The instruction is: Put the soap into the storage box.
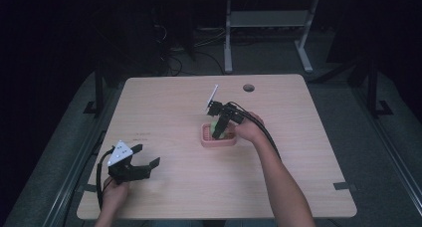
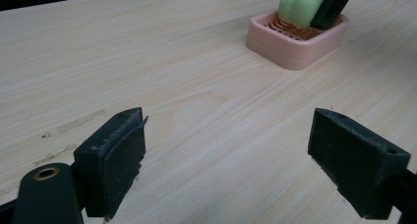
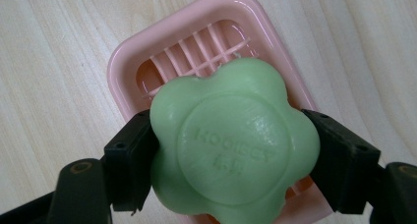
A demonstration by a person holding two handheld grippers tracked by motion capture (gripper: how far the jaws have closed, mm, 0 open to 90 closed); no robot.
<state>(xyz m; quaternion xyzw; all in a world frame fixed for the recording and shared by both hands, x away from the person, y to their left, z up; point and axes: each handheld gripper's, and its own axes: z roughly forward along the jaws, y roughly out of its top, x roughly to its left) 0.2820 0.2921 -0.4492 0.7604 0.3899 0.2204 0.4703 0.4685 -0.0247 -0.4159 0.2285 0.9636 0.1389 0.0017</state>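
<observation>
Soap: green flower-shaped soap bar [image 3: 231, 145] pinched by right gripper [image 3: 231, 155], over, perhaps touching, pink slatted plastic soap dish [image 3: 123, 67].
Left gripper [image 2: 226, 155]: jaws spread, low over wooden table [image 2: 172, 62].

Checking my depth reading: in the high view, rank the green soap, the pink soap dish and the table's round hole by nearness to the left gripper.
1. Pink soap dish, mid-table, up-right of the left gripper.
2. Green soap, above the dish, clamped by the right gripper; nearly tied.
3. Round hole, far edge.

Light wood table [image 1: 298, 157]; pink soap dish [image 1: 206, 140] lying near centre.
</observation>
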